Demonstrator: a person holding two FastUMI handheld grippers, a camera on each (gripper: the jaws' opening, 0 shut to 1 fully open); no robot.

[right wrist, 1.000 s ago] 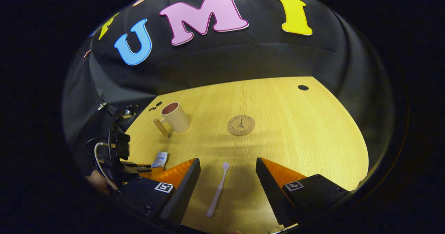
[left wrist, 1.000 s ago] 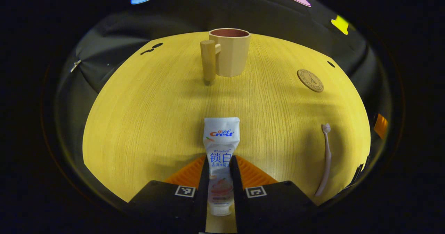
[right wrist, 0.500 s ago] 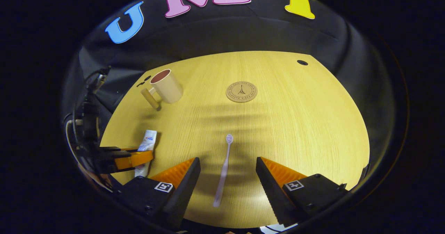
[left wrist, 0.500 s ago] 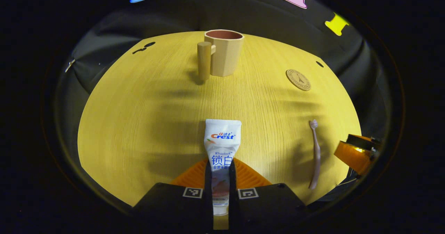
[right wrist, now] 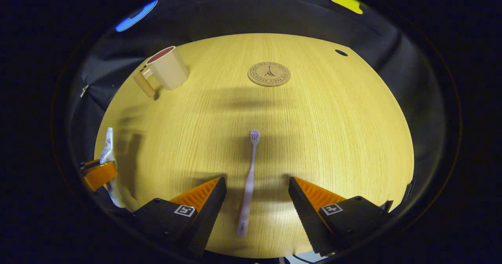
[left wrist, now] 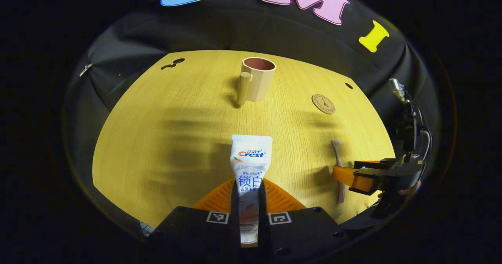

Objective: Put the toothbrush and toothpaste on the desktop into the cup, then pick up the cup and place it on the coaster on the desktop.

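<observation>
A white toothpaste tube (left wrist: 251, 154) sticks out forward from my left gripper (left wrist: 248, 186), which is shut on its lower half. In the right gripper view the tube (right wrist: 106, 144) hangs above the table with its shadow beside it. The beige cup (left wrist: 257, 79) with a wooden handle stands upright at the far middle of the table, its mouth facing up. A round cork coaster (left wrist: 323, 103) lies to its right. The pink toothbrush (right wrist: 249, 181) lies flat between the fingers of my open right gripper (right wrist: 257, 180), head pointing away. Neither finger touches it.
The yellow wooden table (left wrist: 157, 138) has a small dark hole (right wrist: 341, 53) near its far right corner and dark marks (left wrist: 172, 63) at the far left. Black cloth wall rises behind it. The cup (right wrist: 166, 71) and coaster (right wrist: 269, 74) stand well apart.
My left gripper closed tighter on the toothpaste and rose with it, so the cup looks farther off. My right gripper came down and forward over the toothbrush, still open.
</observation>
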